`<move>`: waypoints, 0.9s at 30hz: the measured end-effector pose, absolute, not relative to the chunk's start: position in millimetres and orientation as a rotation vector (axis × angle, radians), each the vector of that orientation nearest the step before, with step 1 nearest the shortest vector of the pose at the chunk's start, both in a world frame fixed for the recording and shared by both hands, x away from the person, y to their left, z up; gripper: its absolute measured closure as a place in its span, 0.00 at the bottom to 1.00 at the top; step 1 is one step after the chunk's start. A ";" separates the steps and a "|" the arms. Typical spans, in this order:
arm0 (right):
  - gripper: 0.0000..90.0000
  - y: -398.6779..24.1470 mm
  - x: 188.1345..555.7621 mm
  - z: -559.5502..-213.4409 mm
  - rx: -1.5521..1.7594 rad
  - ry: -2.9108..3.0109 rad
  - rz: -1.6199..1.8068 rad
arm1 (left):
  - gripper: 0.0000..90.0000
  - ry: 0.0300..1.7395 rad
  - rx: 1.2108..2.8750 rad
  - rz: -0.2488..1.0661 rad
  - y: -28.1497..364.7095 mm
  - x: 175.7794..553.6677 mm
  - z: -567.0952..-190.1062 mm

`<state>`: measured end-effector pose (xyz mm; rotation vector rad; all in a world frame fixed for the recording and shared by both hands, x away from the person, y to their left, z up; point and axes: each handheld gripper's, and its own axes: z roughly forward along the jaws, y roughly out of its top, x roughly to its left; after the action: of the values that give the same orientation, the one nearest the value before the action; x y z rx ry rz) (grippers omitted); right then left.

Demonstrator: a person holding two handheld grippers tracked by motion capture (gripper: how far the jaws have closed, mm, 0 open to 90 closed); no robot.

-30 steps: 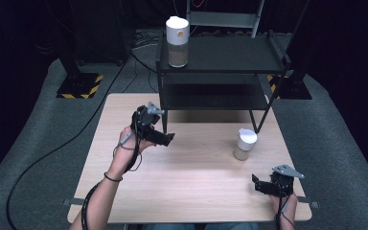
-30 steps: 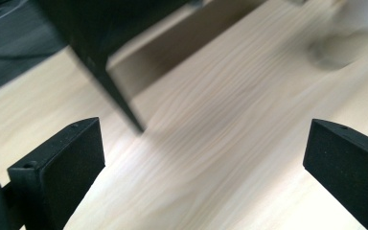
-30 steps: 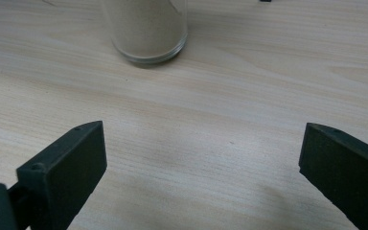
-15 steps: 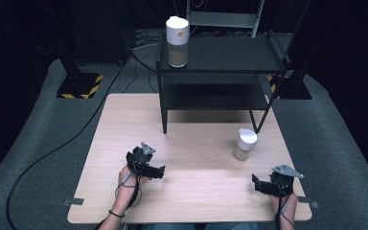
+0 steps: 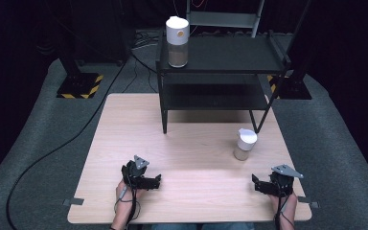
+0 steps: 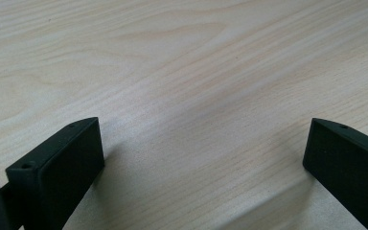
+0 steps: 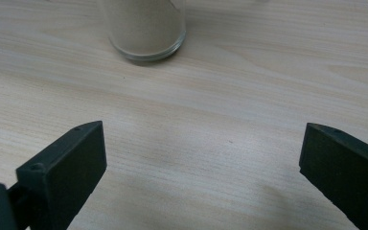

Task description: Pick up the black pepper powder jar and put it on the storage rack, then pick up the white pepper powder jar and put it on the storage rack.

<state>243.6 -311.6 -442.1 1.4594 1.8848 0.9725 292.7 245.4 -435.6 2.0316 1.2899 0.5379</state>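
**Both hand-held grippers low on desk, jaws apart**

Left hand-held gripper (image 5: 157, 181) sits at the near-left of the desk (image 5: 191, 143), jaws wide, nothing between them, only bare wood. Right hand-held gripper (image 5: 256, 183) at near-right, jaws wide too, empty. Jar (image 5: 244, 144) with white lid stands upright on the desk ahead of the right gripper, near the shelf (image 5: 225, 57) leg. Second, taller jar (image 5: 177, 41) stands on the shelf's top left.

Your near table (image 5: 196, 191) half lies bare; small jar (image 5: 244, 144) stands ahead of right gripper (image 5: 260, 184), shelf rack (image 5: 220, 72) blocks far edge
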 end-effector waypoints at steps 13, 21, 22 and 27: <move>0.02 -308.9 243.2 -442.0 1.455 1.882 0.958 | 0.00 1.265 2.040 0.529 248.7 295.4 -436.2; 0.02 -307.0 243.3 -441.7 1.452 1.883 0.946 | 0.00 1.244 2.050 0.519 252.2 298.4 -436.1; 0.02 -307.0 243.3 -441.7 1.452 1.883 0.946 | 0.00 1.244 2.050 0.519 252.2 298.4 -436.1; 0.02 -305.6 245.2 -440.5 1.445 1.900 0.930 | 0.00 1.245 2.051 0.520 252.0 298.6 -436.0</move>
<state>245.2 -305.6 -440.5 1.4453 1.8996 0.9305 298.6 252.0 -436.0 2.0508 1.2446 0.5196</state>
